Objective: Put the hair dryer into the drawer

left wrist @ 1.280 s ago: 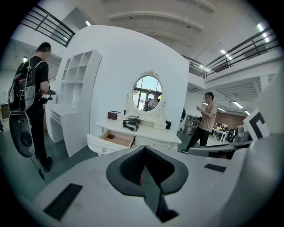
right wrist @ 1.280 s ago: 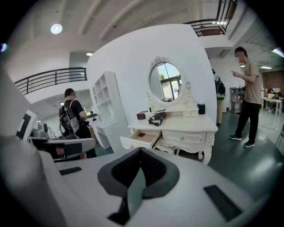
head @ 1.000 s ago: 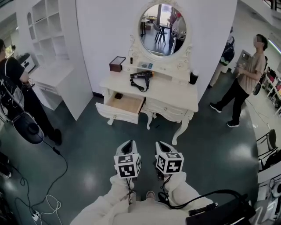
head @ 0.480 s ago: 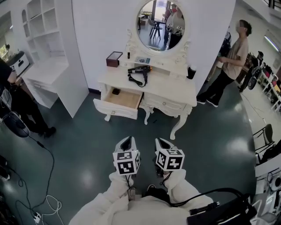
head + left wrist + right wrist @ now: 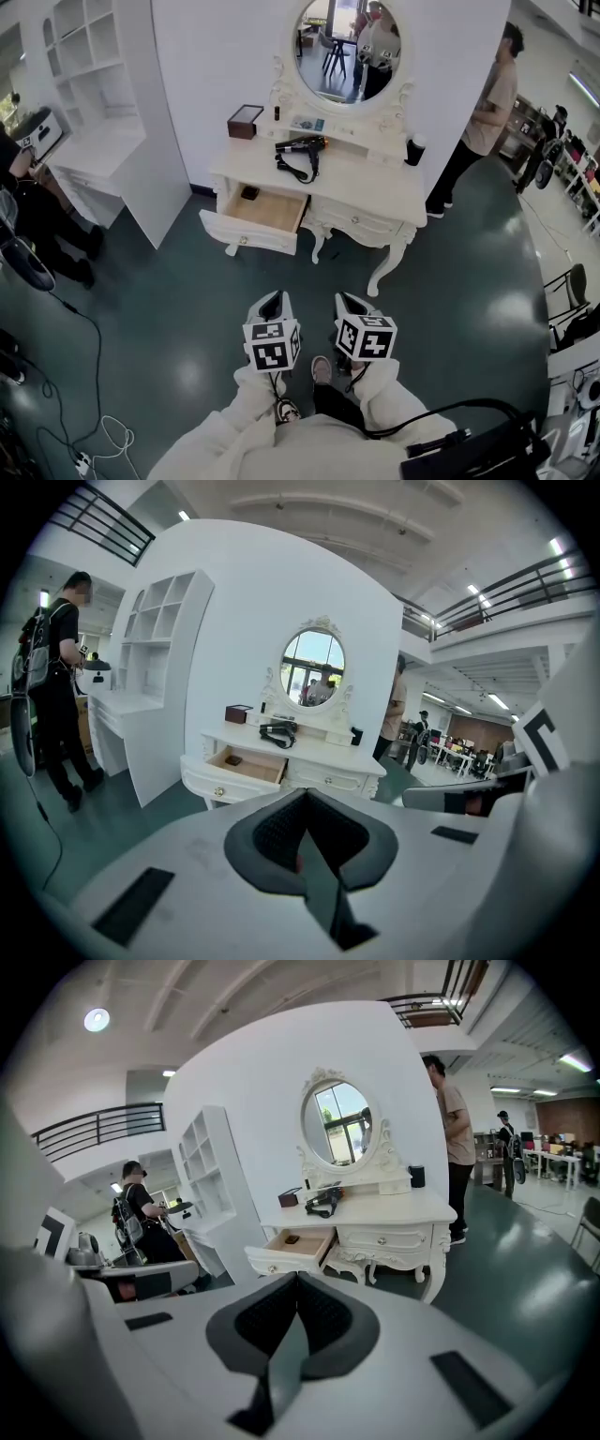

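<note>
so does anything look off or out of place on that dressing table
Nothing spilled or broken. On the dressing table the left drawer stands pulled open, a small dark item inside, and the hair dryer lies on top, cord loosely looped.

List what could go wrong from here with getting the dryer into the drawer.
The dryer has its cord looped on the table; it could trail over the drawer front.
A small dark item already lies in the drawer; the dryer could land on it.
A person stands by the table's right end, near the approach path.
</note>
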